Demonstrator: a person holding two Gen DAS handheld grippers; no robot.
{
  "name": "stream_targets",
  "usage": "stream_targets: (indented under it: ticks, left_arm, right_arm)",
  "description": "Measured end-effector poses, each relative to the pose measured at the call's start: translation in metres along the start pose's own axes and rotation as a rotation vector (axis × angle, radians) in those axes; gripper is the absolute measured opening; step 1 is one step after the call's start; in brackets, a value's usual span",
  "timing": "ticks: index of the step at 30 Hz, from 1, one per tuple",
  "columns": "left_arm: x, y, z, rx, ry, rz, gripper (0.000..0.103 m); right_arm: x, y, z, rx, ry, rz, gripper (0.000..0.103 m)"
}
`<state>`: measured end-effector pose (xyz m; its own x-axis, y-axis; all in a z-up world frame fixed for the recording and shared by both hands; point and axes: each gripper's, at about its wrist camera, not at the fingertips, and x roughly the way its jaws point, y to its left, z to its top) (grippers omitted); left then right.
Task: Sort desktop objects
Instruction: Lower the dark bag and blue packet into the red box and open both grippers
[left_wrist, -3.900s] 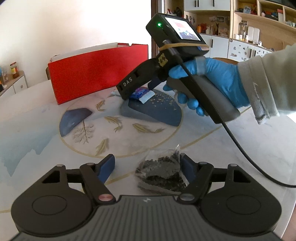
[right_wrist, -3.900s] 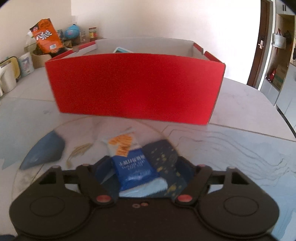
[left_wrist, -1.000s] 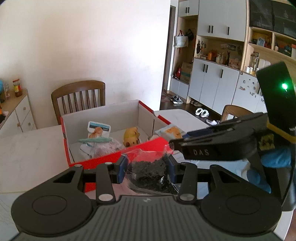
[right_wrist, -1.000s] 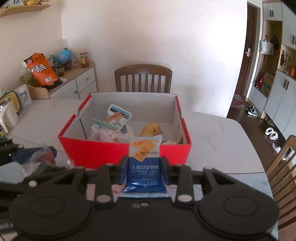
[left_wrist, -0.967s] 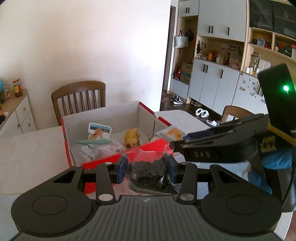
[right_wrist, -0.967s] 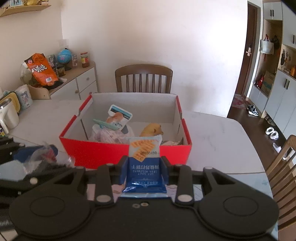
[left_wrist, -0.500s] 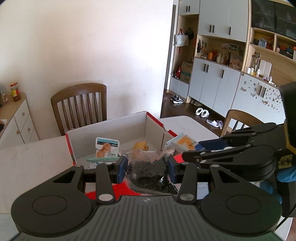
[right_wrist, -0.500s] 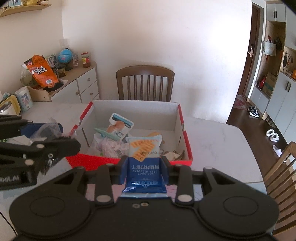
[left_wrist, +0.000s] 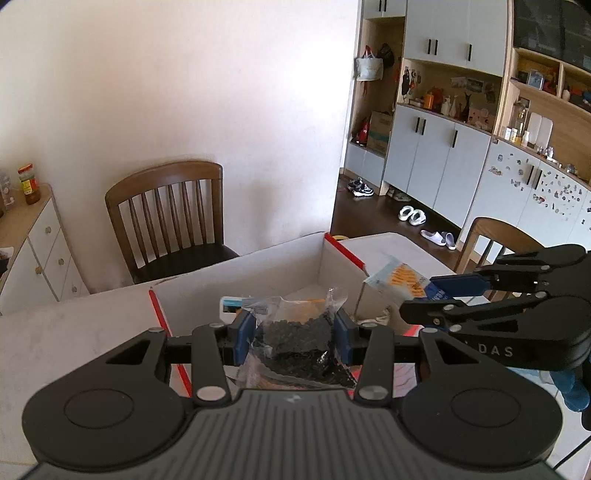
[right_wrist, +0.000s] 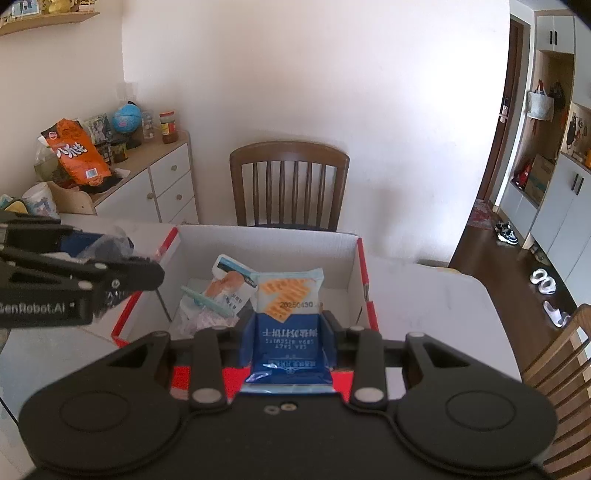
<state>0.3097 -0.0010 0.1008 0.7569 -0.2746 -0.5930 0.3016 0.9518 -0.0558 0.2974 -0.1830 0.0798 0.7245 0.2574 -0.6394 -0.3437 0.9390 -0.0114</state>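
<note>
While the left gripper (left_wrist: 294, 334) pinches a clear bag of dark bits (left_wrist: 295, 332) over the near wall of the red box (right_wrist: 362, 266), the right gripper (right_wrist: 289, 341) clamps a blue biscuit packet (right_wrist: 288, 317) above that same edge. Inside the box, toward its left wall, lie a few small packets (right_wrist: 221, 291), perhaps snacks.

A wooden chair (right_wrist: 289, 183) stands behind the table, an orange snack bag (right_wrist: 75, 153) on the sideboard (right_wrist: 162, 184).

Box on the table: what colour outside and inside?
Red outside, white inside; the box shows best in the right wrist view.
</note>
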Motion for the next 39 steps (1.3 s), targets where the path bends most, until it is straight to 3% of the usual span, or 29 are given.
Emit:
stream_targets:
  ticks: [17, 39]
  left_arm:
    - [0.060, 0.040, 0.039, -0.020, 0.090, -0.049, 0.043]
    - [0.142, 0.049, 0.035, 0.029, 0.248, -0.063, 0.043]
  right_arm:
    - [0.040, -0.005, 0.021, 0.012, 0.026, -0.024, 0.037]
    - [0.101, -0.013, 0.012, 0.047, 0.125, -0.073, 0.037]
